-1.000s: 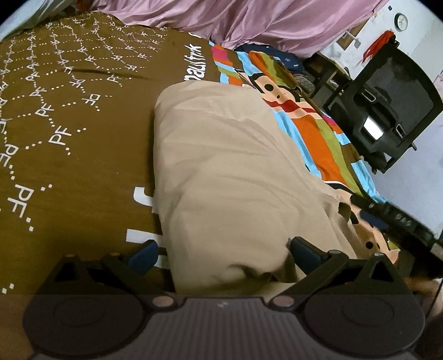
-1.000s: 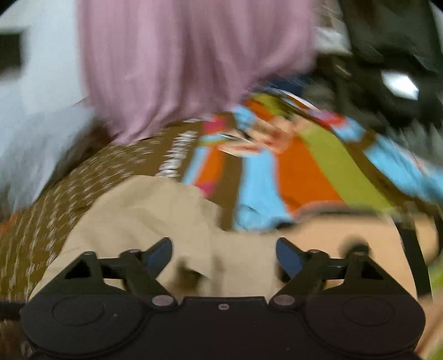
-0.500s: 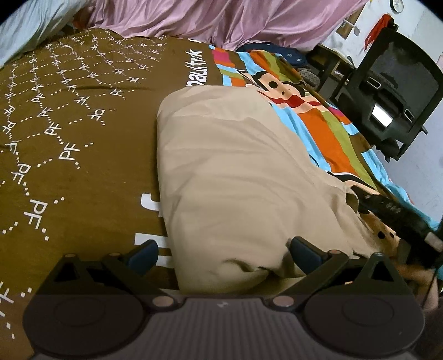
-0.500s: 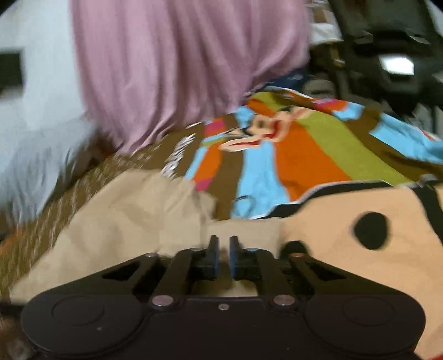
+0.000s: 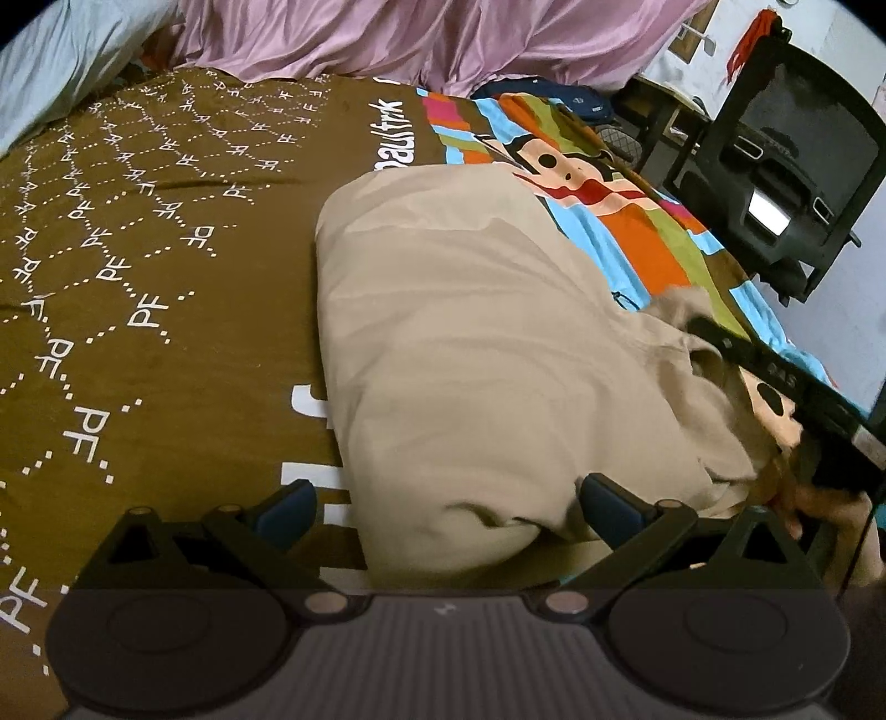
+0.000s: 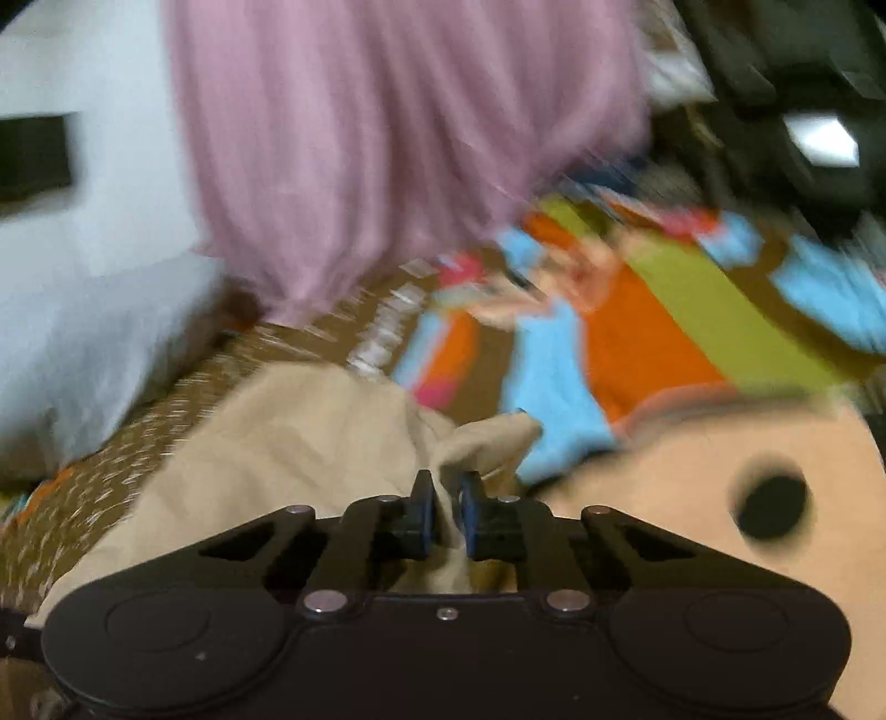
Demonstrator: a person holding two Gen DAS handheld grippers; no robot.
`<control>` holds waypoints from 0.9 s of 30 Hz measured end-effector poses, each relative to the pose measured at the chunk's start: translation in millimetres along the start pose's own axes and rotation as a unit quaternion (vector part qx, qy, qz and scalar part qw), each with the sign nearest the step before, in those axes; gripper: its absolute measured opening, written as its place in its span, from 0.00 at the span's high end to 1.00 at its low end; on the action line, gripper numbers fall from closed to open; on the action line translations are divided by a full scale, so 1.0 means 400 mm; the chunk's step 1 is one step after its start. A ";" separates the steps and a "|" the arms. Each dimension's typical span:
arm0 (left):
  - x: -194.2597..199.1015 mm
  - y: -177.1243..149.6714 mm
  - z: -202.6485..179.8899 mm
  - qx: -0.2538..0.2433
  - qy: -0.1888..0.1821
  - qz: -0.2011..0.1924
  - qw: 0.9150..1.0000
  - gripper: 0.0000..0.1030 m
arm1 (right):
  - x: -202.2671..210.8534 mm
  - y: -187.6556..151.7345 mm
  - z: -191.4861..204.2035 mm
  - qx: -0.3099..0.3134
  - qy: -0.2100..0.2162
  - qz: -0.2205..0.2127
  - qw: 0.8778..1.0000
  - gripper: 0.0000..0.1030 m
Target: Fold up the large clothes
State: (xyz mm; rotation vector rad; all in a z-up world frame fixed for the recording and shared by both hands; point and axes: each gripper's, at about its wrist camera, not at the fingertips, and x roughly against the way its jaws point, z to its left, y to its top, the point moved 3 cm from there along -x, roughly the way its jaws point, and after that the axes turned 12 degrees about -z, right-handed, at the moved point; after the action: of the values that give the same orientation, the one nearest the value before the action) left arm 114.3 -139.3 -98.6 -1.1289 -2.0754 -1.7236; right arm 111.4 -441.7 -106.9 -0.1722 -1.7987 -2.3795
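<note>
Garment (image 6: 310, 437) — pinched between right tongs (image 6: 446, 512)

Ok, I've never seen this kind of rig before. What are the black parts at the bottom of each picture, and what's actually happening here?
Each picture comes from a camera mounted on a handheld gripper, looking forward along its two jaws. The left gripper is open, its jaws straddling the near end of a beige garment lying folded on a brown patterned bedspread. The right gripper is shut on a bunched edge of the same beige garment; that picture is blurred. The left view also catches the right gripper at the garment's far side. A pink sheet lies beyond.
</note>
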 end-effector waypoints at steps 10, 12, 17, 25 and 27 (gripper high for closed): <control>0.026 0.015 0.014 -0.005 -0.031 -0.022 0.999 0.01 | -0.029 -0.017 -0.098 -0.106 -0.025 0.063 0.992 0.58; 0.038 0.035 0.026 0.008 -0.046 -0.040 0.998 0.01 | -0.026 -0.018 -0.110 -0.135 -0.014 0.059 0.989 0.53; 0.003 0.107 0.088 0.103 -0.068 -0.053 0.991 0.01 | -0.023 -0.009 -0.120 -0.188 0.032 0.054 0.980 0.20; -0.154 0.148 0.109 0.064 -0.082 0.031 0.994 0.01 | -0.076 -0.014 -0.033 -0.102 0.022 0.162 0.981 0.03; -0.175 0.149 0.112 0.063 -0.098 0.042 0.992 0.00 | -0.078 -0.016 -0.028 -0.110 0.027 0.172 0.979 0.01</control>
State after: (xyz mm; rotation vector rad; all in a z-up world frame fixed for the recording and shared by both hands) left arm 215.0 -126.3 -109.5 -1.3741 -2.1785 -1.4744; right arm 140.8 -449.2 -121.7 -0.4033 -1.3478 -2.2985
